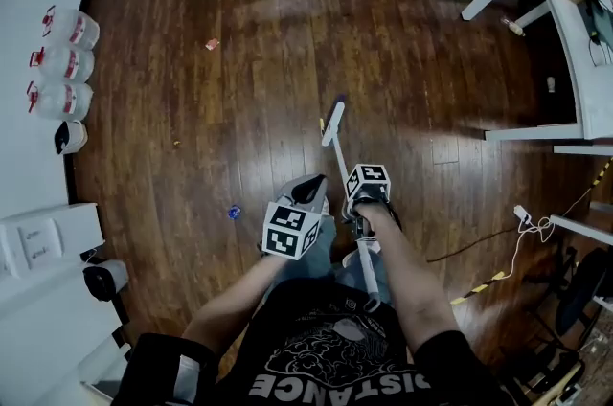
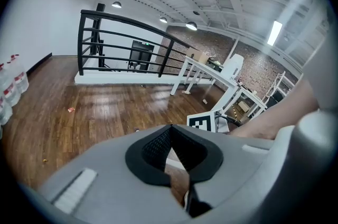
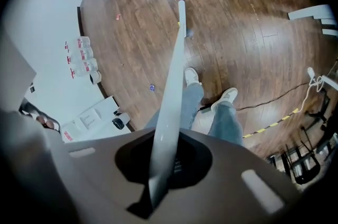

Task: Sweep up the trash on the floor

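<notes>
shirt (image 1: pixel 330 349) reads "distance", broom handle (image 3: pixel 171 101) gripped

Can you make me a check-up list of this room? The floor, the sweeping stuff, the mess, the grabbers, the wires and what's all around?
Surface: dark wooden floor, shiny boards.
Job's things: long white handle, with its head low near the floor; red scrap and blue scrap lie unswept.
Clutter: water bottles along the left wall.
Grippers: right gripper shut on the handle; left gripper shut, holding nothing.
Cables: thin dark cable and yellow-black striped line on the floor at the right.
Surroundings: white tables, black railing.
</notes>
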{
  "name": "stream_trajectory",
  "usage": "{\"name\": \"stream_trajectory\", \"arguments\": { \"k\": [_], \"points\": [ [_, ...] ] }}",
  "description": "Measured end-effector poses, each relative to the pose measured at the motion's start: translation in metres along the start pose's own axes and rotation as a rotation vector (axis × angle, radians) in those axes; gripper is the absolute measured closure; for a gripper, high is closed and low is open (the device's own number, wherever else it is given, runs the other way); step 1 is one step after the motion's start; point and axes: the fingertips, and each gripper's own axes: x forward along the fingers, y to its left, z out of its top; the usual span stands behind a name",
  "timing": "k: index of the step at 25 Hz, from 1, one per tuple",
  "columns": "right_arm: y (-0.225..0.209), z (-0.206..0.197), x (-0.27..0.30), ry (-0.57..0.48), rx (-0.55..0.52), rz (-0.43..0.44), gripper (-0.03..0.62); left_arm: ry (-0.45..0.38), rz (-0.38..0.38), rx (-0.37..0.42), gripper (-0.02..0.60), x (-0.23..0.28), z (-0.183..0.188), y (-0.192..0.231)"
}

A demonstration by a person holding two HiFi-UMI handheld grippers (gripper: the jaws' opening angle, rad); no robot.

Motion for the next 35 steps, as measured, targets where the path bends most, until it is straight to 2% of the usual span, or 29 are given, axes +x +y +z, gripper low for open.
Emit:
{"name": "stream_trajectory", "arguments": {
  "k": [4, 9, 12, 20, 25, 30, 35],
  "points": [
    [0.004, 0.005, -0.006, -0.017, -0.06, -0.015, 0.594, -0.013, 0.02, -0.028, 0.577, -0.005, -0.003, 0.007],
    [-0.009, -0.001, -0.014, -0.01, -0.172, -0.143, 0.594, -0.042, 0.047, -0.069, 0.577, -0.013, -0.003, 0.015],
    [-0.023, -0.01, -0.021, -0.008, -0.221, -0.178, 0.594, -0.062, 0.075, -0.103, 0.577, -0.02, -0.007, 0.02],
    [-0.059, -0.033, -0.033, 0.023, -0.386, -0.265, 0.594, -0.131, 0.198, -0.182, 0.576, -0.036, -0.019, 0.02],
    [-0.075, -0.055, -0.034, 0.022, -0.498, -0.292, 0.594, -0.18, 0.277, -0.246, 0.577, -0.05, -0.036, 0.0],
    [-0.08, -0.076, -0.035, 0.063, -0.636, -0.339, 0.594, -0.214, 0.352, -0.303, 0.577, -0.068, -0.058, -0.022],
    [-0.09, -0.093, -0.029, 0.107, -0.753, -0.39, 0.594, -0.233, 0.411, -0.323, 0.577, -0.084, -0.078, -0.04]
  ]
}}
